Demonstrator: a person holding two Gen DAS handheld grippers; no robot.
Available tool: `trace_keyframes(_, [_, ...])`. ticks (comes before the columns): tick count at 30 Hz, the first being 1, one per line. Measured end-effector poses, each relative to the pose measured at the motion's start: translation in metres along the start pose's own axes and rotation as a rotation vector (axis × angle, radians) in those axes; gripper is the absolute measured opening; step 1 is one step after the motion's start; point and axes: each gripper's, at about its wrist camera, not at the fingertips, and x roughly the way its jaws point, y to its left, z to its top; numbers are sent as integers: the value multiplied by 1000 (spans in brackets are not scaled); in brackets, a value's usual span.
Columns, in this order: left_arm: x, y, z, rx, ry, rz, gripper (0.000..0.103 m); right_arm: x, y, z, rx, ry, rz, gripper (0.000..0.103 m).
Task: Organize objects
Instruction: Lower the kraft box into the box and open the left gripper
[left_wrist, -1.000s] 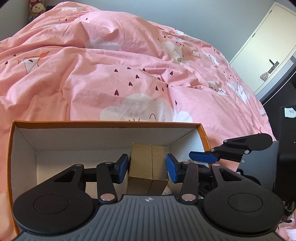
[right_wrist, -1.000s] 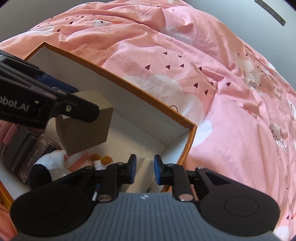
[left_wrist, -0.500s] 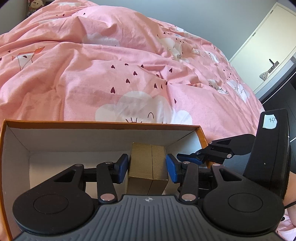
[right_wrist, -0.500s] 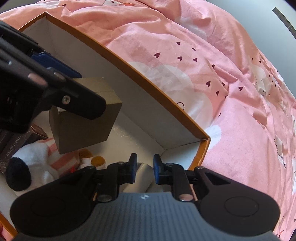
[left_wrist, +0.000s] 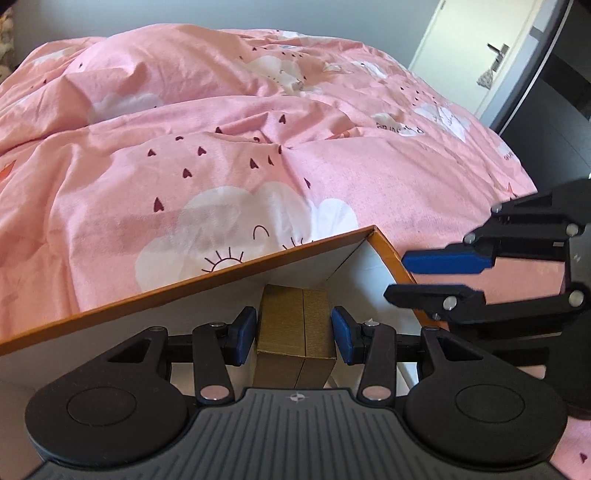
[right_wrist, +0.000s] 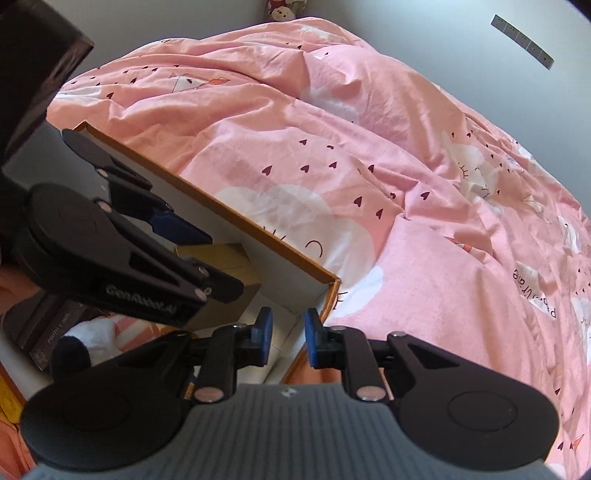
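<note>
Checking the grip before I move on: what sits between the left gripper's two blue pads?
A small brown cardboard box sits between the left gripper pads, inside the orange-rimmed white box. The left wrist view shows it best.

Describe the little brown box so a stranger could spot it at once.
On the pink bedspread sits an open orange-rimmed box with white walls. At its far corner, the left claw holds the small brown cardboard box: plain and square-edged, unlike the soft toy and dark boxes nearby.

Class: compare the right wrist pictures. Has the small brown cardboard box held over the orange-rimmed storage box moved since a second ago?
Yes. The small brown cardboard box has shifted right, closer to the far corner of the orange-rimmed storage box.
</note>
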Motion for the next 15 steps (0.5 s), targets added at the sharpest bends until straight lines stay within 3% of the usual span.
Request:
trace_keyframes(9, [17, -25, -16, 331, 16, 95, 52, 7, -6, -8, 14, 24, -35, 22])
trace_keyframes(12, [19, -25, -18, 370, 24, 130, 53, 8, -6, -11, 23, 28, -28, 23])
trace_keyframes(15, [17, -24, -19, 371, 38, 176, 65, 8, -5, -12, 25, 30, -26, 23])
